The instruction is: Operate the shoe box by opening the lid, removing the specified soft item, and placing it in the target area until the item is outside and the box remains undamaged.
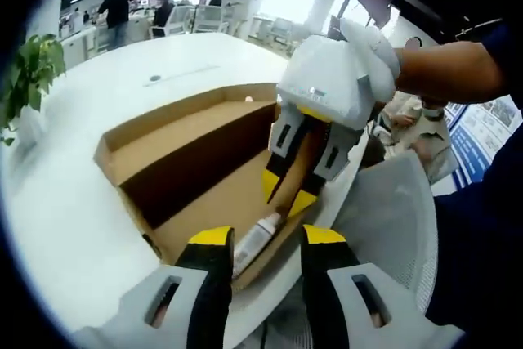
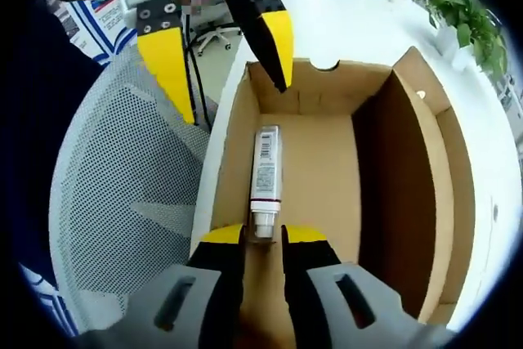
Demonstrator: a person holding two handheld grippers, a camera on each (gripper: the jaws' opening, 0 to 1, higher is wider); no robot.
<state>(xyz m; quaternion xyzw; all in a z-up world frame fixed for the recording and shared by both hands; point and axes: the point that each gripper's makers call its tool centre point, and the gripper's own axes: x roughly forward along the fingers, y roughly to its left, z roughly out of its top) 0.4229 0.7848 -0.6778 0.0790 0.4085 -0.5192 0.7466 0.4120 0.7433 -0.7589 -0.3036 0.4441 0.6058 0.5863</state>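
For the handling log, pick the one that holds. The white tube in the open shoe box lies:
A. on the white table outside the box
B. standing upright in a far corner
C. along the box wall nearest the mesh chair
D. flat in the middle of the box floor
C: in the right gripper view the tube lies on the floor of the shoe box against the wall beside the mesh chair, its cap end at the right gripper.
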